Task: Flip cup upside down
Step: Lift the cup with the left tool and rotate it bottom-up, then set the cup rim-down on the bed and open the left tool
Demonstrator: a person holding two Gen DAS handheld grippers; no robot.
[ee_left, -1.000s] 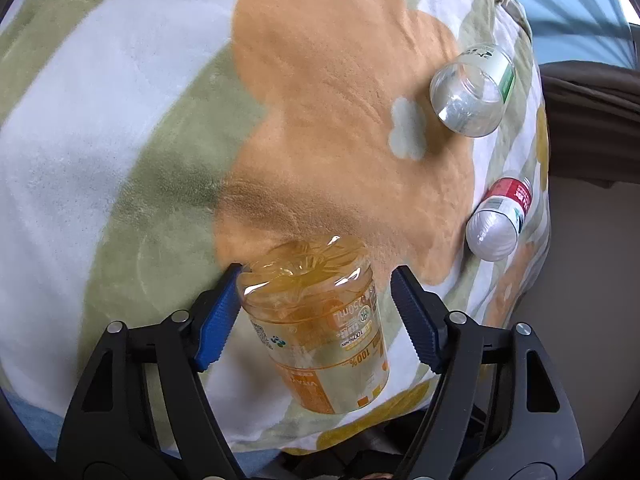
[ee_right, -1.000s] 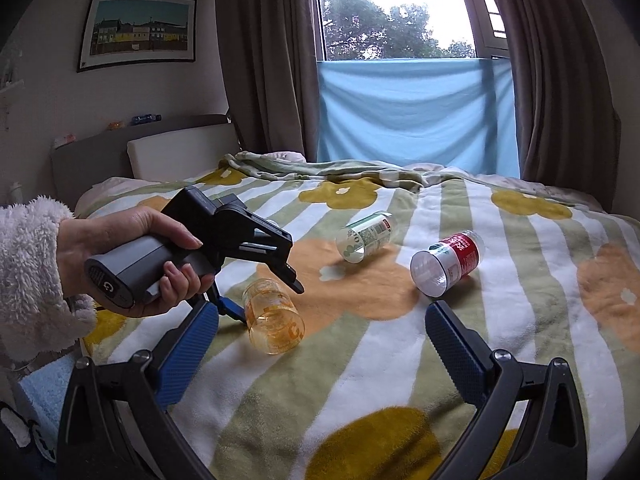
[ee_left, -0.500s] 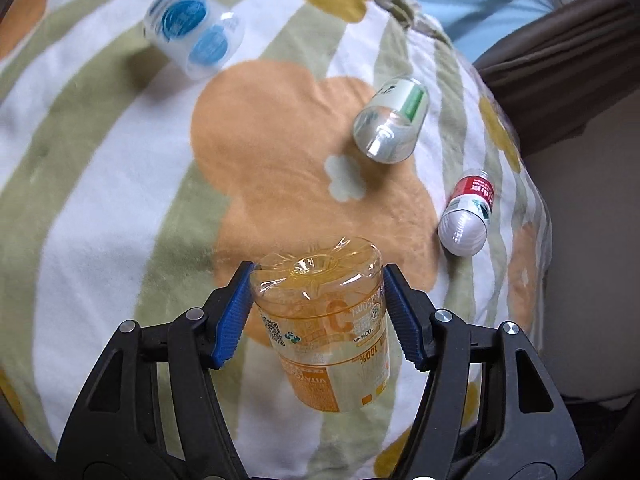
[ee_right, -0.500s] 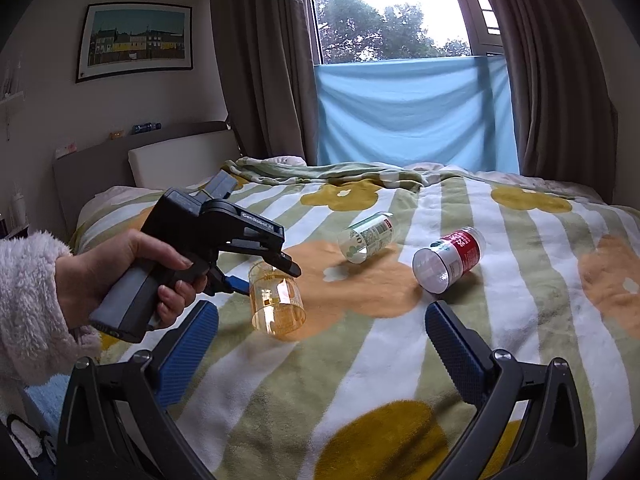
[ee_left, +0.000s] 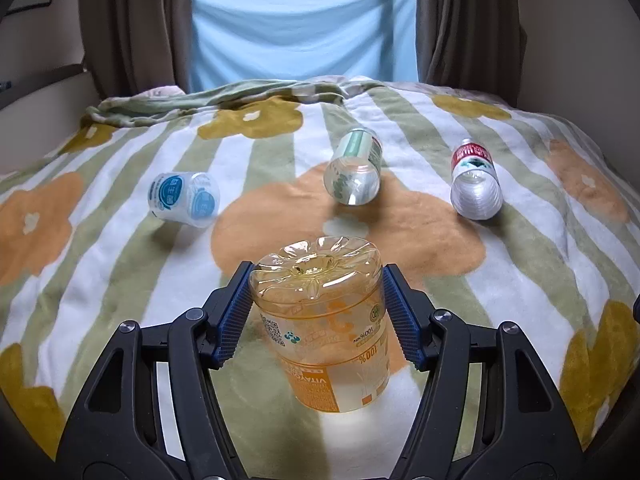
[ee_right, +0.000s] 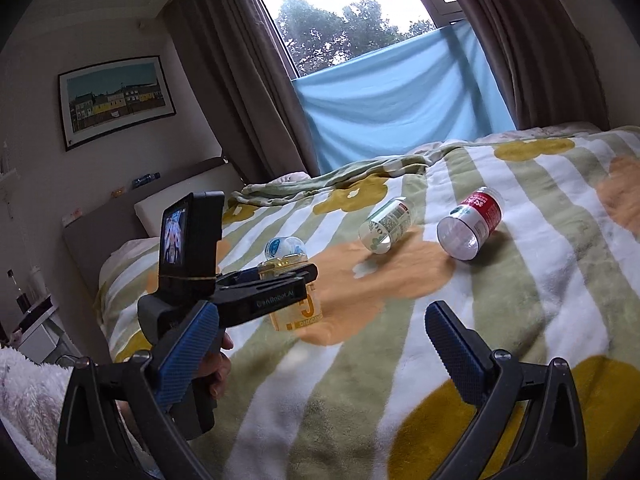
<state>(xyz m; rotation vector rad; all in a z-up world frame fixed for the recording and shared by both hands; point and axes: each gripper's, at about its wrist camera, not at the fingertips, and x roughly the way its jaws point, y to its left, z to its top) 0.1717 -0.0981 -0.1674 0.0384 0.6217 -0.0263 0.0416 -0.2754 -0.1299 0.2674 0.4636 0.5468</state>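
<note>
My left gripper is shut on an orange clear plastic cup, which stands upside down with its ribbed base on top and its mouth down on the flowered blanket. In the right wrist view the same cup sits under the left gripper at centre left. My right gripper is open and empty, held low over the blanket nearer the front edge.
Three other cups lie on their sides: a blue-labelled one to the left, a green-labelled one in the middle, a red-labelled one to the right. A headboard and curtains stand behind the bed.
The left gripper has closed on the orange cup and swung it from lying tilted to standing base-up on the blanket. The right gripper has tilted slightly, staying open.
</note>
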